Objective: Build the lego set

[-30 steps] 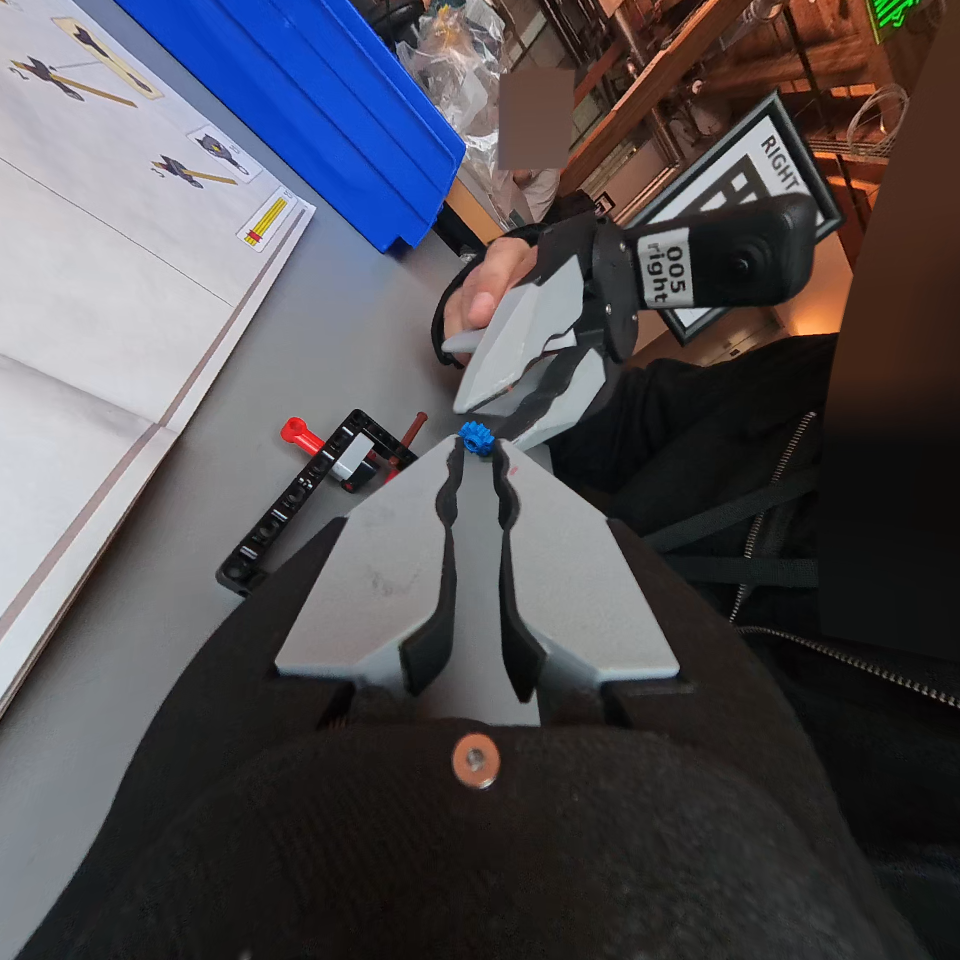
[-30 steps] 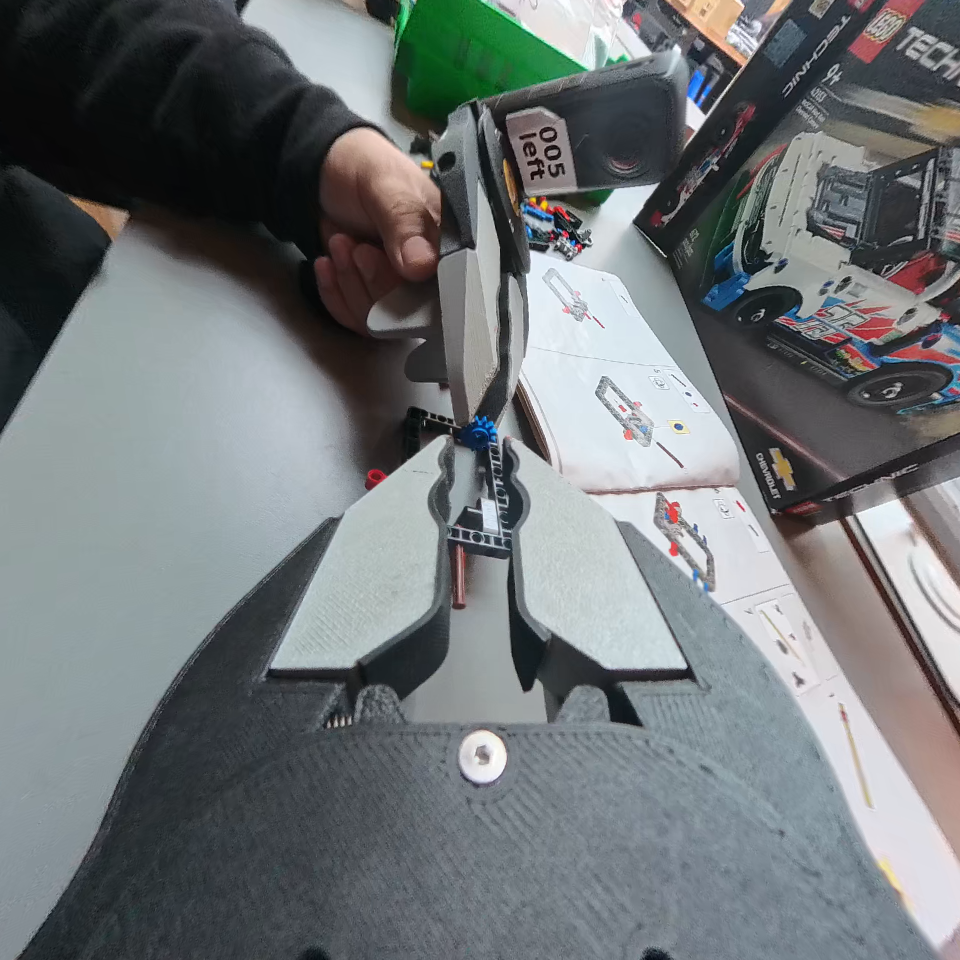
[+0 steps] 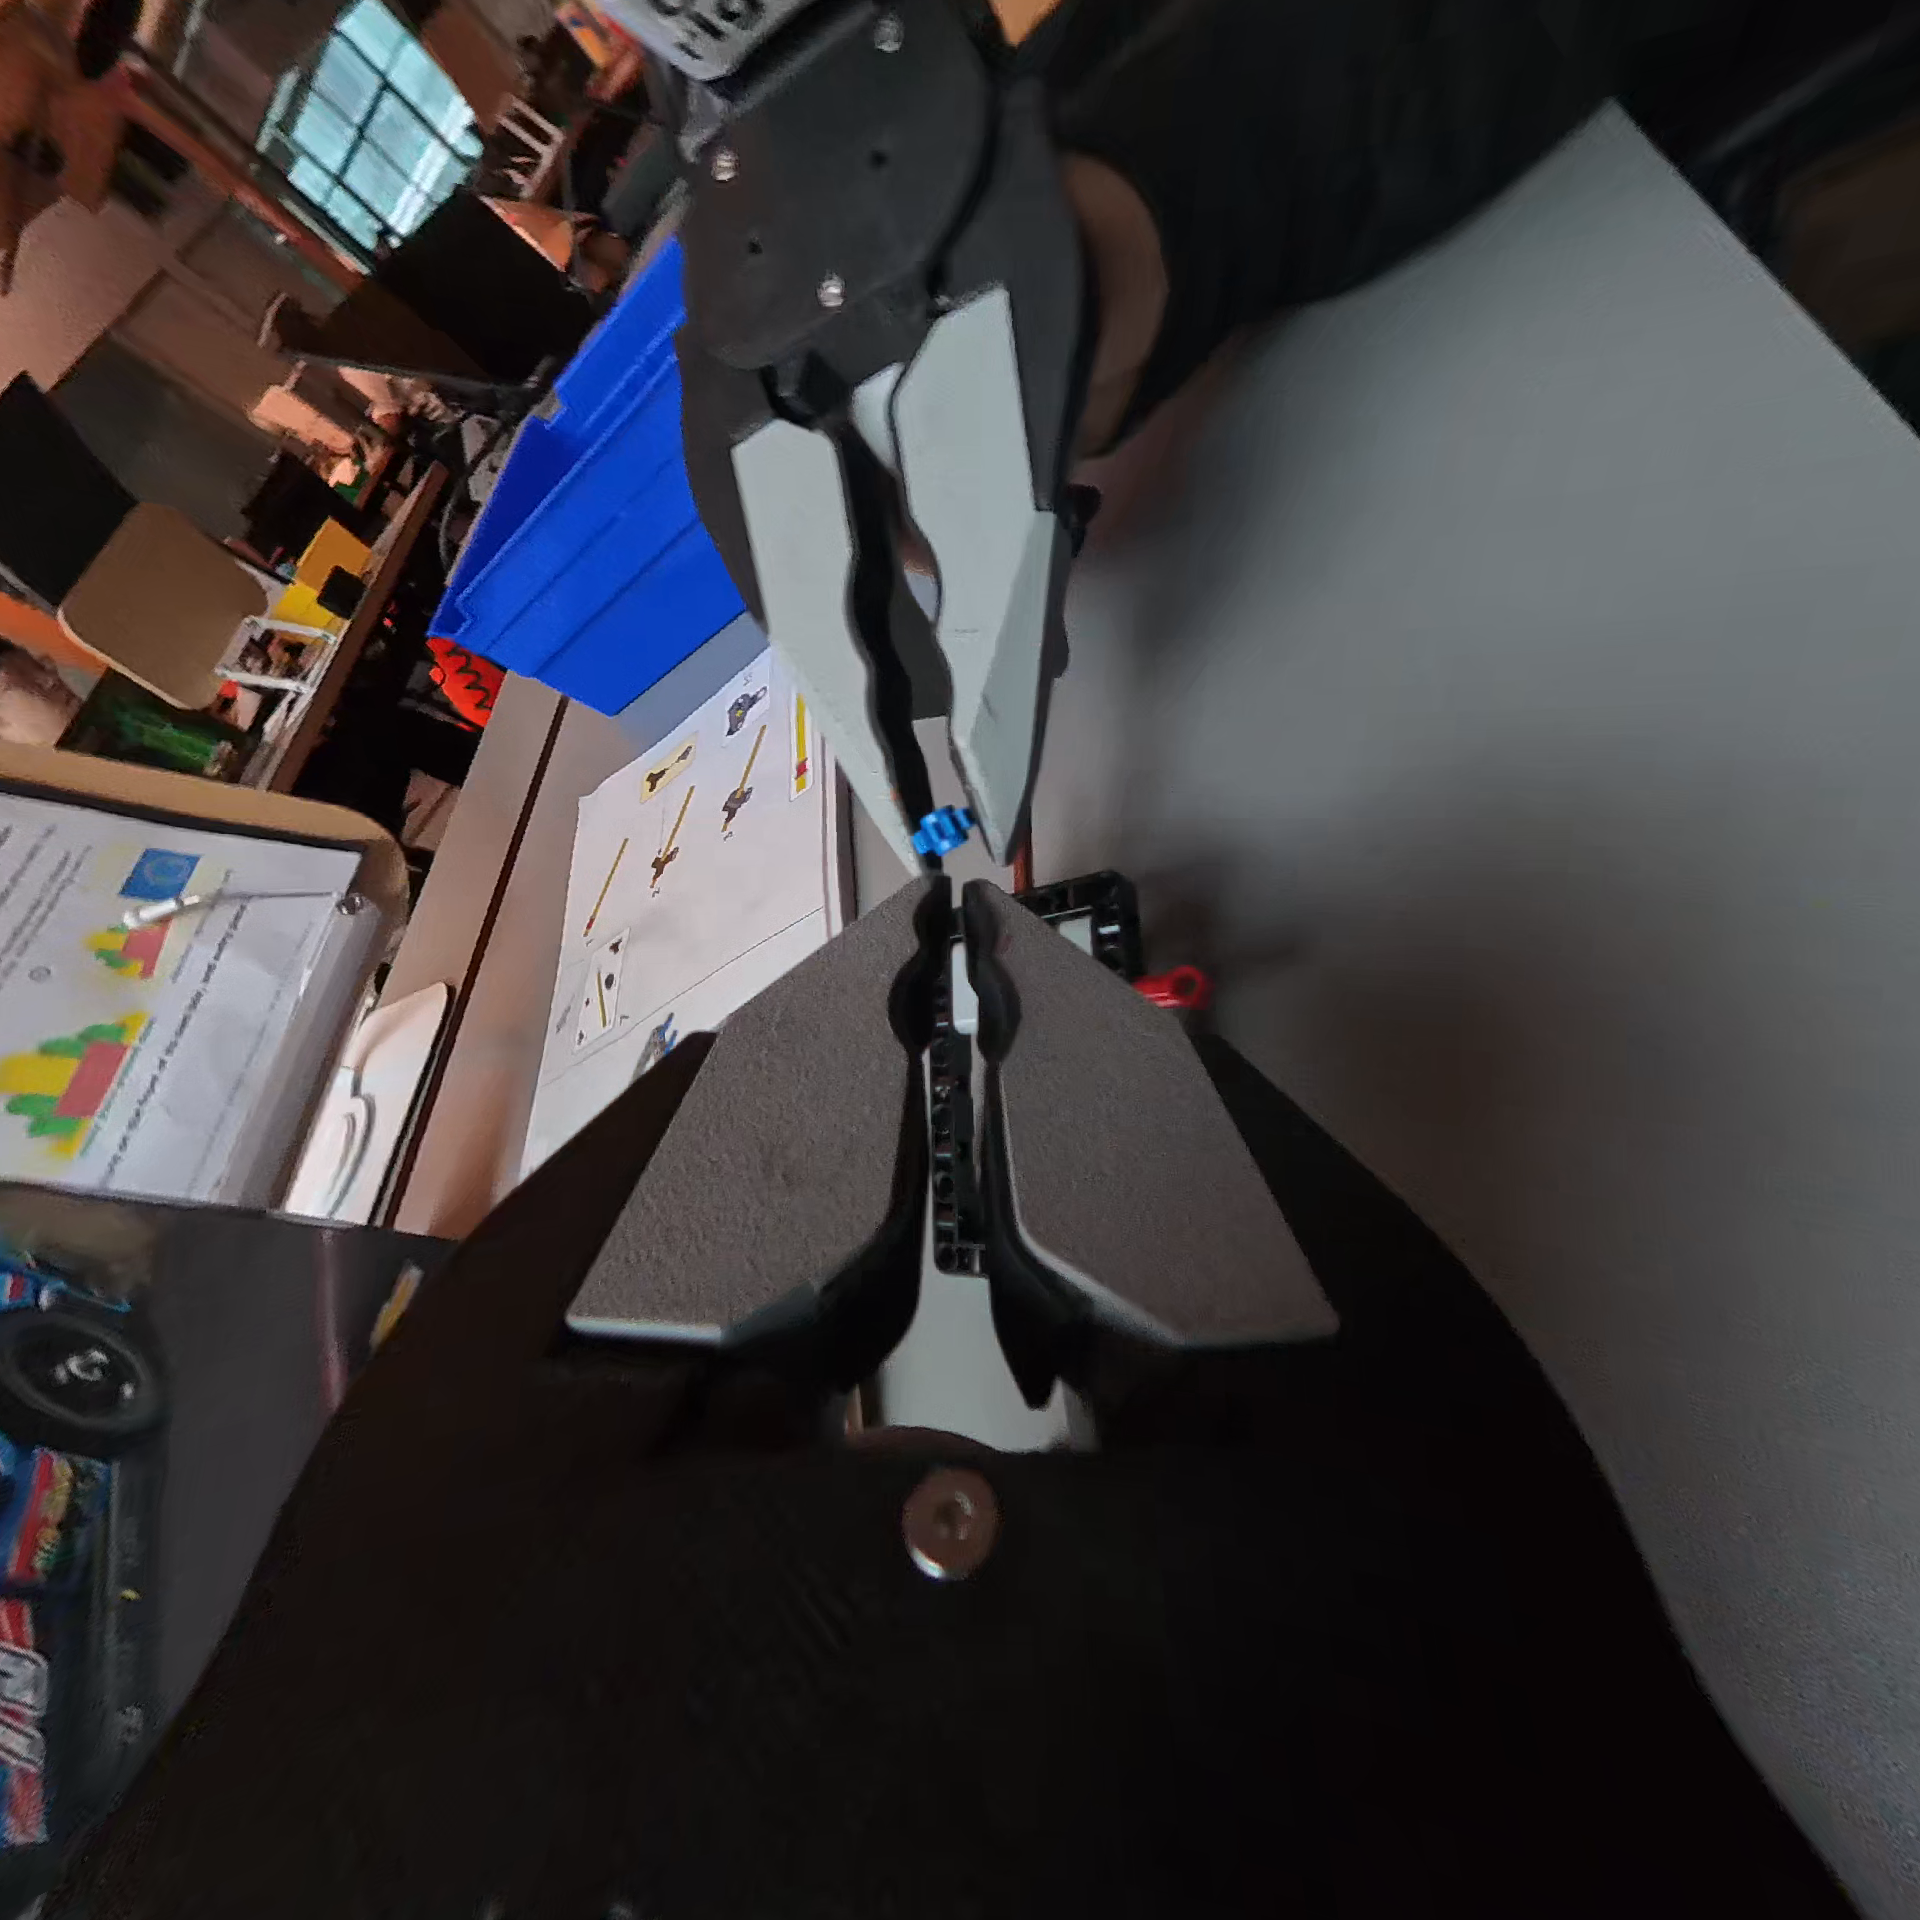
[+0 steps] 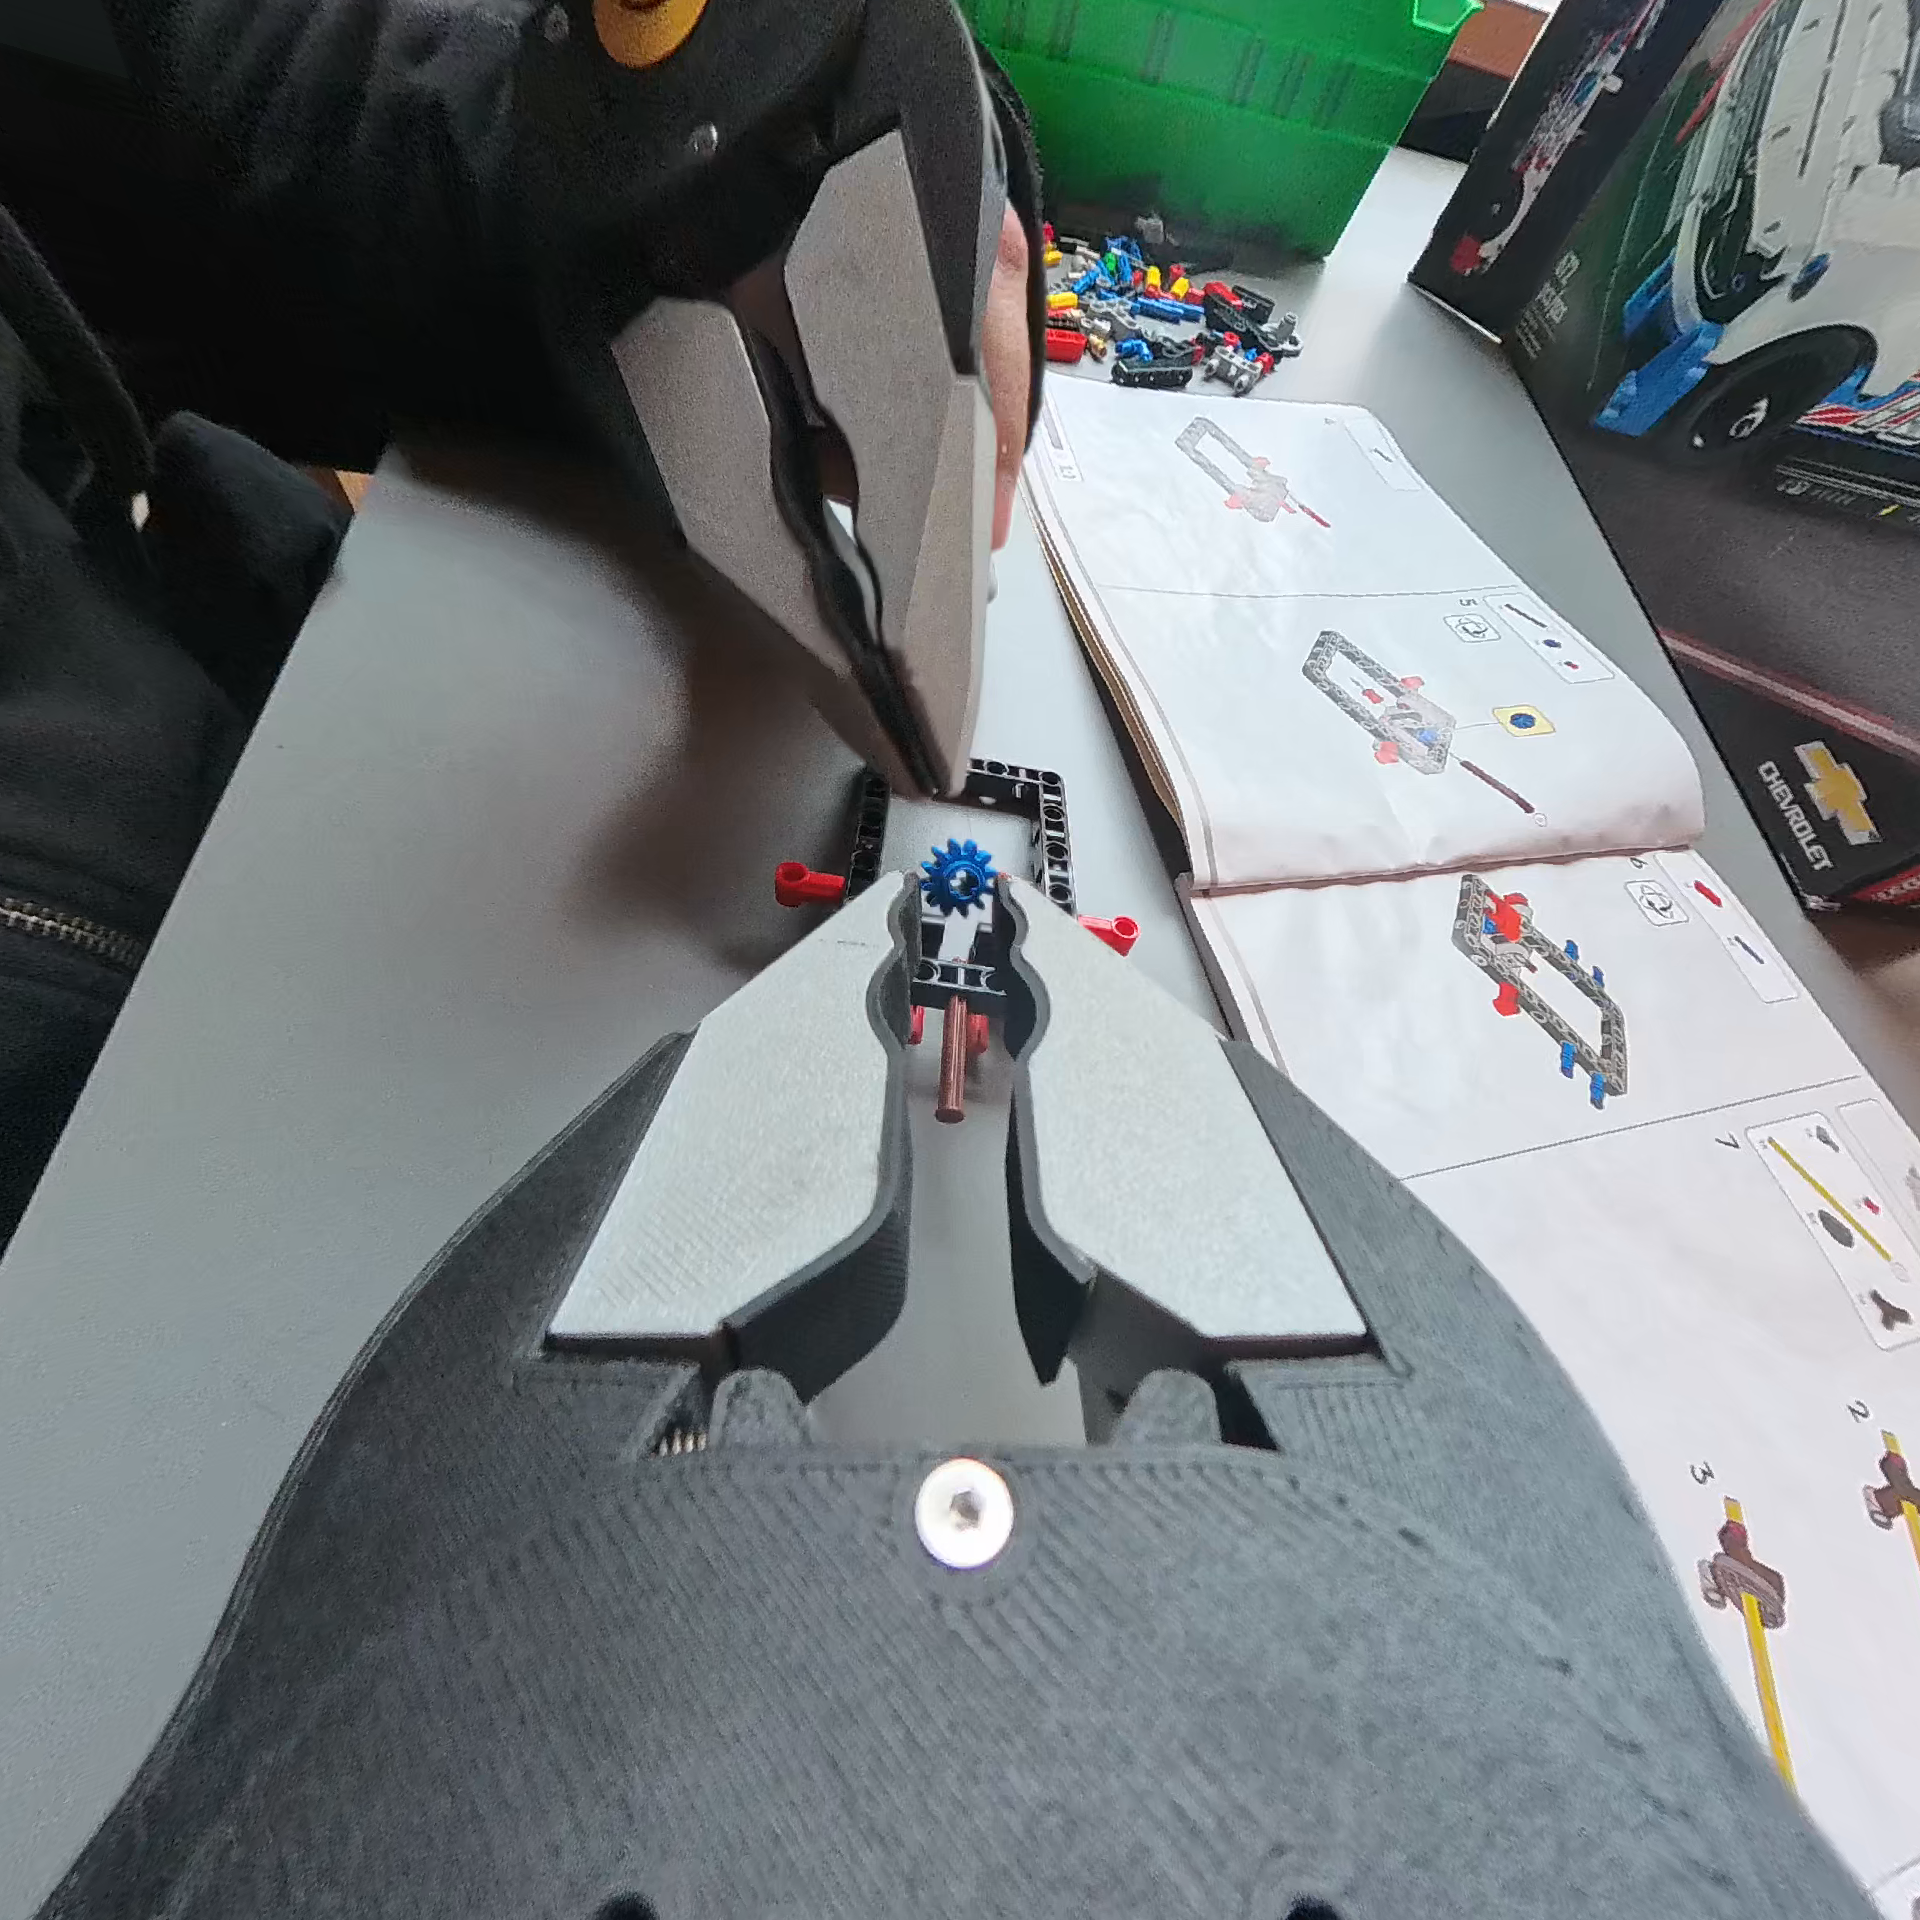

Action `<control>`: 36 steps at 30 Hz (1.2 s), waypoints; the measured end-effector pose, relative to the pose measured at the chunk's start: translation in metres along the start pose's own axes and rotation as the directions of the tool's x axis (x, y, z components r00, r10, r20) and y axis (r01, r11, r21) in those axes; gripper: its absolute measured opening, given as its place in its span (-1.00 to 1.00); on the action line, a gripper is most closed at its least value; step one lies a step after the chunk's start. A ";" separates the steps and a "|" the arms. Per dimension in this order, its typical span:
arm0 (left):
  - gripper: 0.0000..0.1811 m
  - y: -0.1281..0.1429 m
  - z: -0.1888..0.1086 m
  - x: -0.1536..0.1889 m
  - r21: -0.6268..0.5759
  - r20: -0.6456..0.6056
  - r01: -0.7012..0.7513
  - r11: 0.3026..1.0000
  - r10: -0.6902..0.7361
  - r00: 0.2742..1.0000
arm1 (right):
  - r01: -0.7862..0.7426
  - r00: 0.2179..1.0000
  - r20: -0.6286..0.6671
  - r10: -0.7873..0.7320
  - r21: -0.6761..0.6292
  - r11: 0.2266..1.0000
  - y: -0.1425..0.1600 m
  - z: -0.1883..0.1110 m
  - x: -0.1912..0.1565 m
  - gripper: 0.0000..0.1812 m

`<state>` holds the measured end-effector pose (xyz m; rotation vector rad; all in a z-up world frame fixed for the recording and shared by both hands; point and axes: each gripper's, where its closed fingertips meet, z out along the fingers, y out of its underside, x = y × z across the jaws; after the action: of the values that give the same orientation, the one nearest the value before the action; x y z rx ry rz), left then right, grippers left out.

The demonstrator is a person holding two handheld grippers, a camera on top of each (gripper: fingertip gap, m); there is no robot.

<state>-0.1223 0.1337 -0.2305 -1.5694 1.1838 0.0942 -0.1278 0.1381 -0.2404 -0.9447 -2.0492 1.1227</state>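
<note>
Grey tabletop (image 4: pixel 436 831) lies under both of your grippers, which meet tip to tip over the black lego frame (image 4: pixel 1055 831). Your right gripper (image 4: pixel 958 883) pinches the small blue gear (image 4: pixel 957 876) between its fingertips, the jaws clamped on it; the gear faces the right wrist camera, held just above the frame's open middle. In the left wrist view the same gear (image 3: pixel 943 828) shows edge-on at the tip of the right gripper (image 3: pixel 951 831). Your left gripper (image 3: pixel 950 896) has its jaws drawn nearly together with only a thin slit between them, and in the right wrist view its tip (image 4: pixel 930 779) presses down at the frame's far edge; you cannot tell from either view whether it actually grips the frame or only rests on it. A dark red axle (image 4: pixel 951 1060) sticks out of the frame's near crossbeam toward you, and red pins (image 4: pixel 805 883) jut from both sides. The open instruction booklet (image 4: pixel 1403 727) lies just right of the frame. Farther back sit a pile of loose pieces (image 4: pixel 1164 312), a green bin (image 4: pixel 1195 125) and the set's box (image 4: pixel 1766 312). A blue bin (image 3: pixel 592 520) shows in the left wrist view.
</note>
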 end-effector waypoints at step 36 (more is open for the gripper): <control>-0.96 0.004 0.017 0.010 -0.103 -0.081 -0.513 0.852 0.507 0.858 | 0.016 0.999 0.039 -0.013 -0.082 0.997 0.014 0.006 -0.004 -0.89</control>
<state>-0.1115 0.1405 -0.2457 -1.3251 1.6414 0.4870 -0.1263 0.1374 -0.2562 -0.9534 -2.1439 1.0641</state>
